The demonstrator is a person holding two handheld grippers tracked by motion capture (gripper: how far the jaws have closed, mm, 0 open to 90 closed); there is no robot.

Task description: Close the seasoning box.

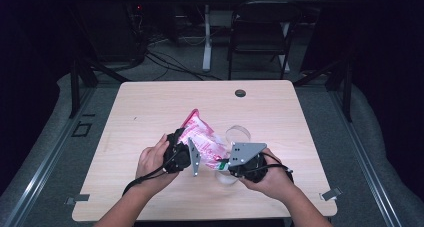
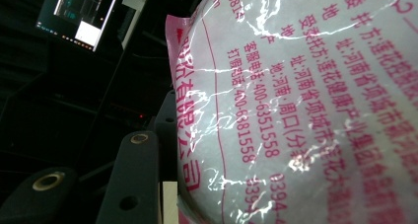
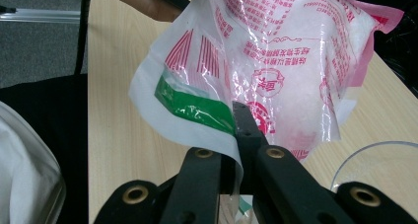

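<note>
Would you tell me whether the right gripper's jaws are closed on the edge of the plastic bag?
Yes, in the right gripper view the right gripper pinches the white lower edge of the plastic bag.

We see two black hand-held grippers, left gripper [image 1: 176, 146] & right gripper [image 1: 235, 168], each w/ a grey three-cornered plate on top showing small dark screw dots, and a black cable trailing back past the wrist. Up close in the gripper views, we note matte black jaws built from flat link bars w/ brass-coloured ringed pivot holes plus smaller plain holes; the right one's jaw ends in a narrow squared black tip. Forearms are bare, no sleeves or gloves as far as we can tell.
</note>
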